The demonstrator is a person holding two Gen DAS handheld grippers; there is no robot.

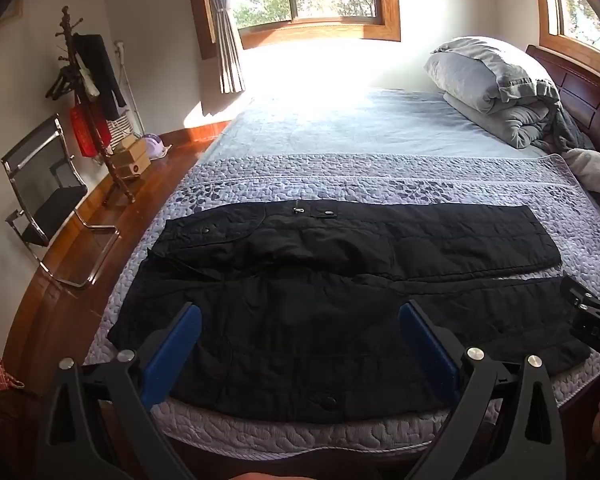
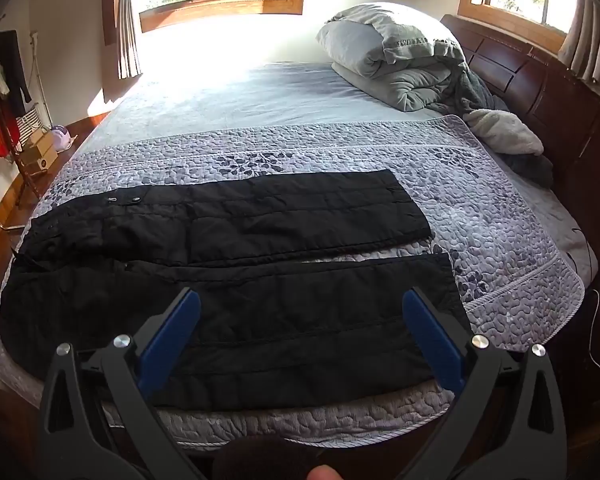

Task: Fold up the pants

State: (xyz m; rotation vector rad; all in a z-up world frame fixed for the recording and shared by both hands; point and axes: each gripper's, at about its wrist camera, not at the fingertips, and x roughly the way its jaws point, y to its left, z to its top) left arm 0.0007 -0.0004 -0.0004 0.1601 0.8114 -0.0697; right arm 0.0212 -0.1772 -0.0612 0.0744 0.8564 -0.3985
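Black quilted pants [image 1: 340,280] lie spread flat on the bed's grey quilt [image 1: 380,176], waist at the left, both legs running right, side by side. They also show in the right wrist view [image 2: 240,264]. My left gripper [image 1: 300,312] is open and empty, held above the near edge of the pants by the waist part. My right gripper [image 2: 300,300] is open and empty above the near leg. The right gripper also shows at the left wrist view's right edge [image 1: 592,312].
A pile of grey pillows and blankets [image 2: 400,64] lies by the wooden headboard [image 2: 540,92] at the far right. A chair [image 1: 48,196], a coat stand [image 1: 92,112] and boxes stand on the wooden floor at the left. Windows fill the far wall.
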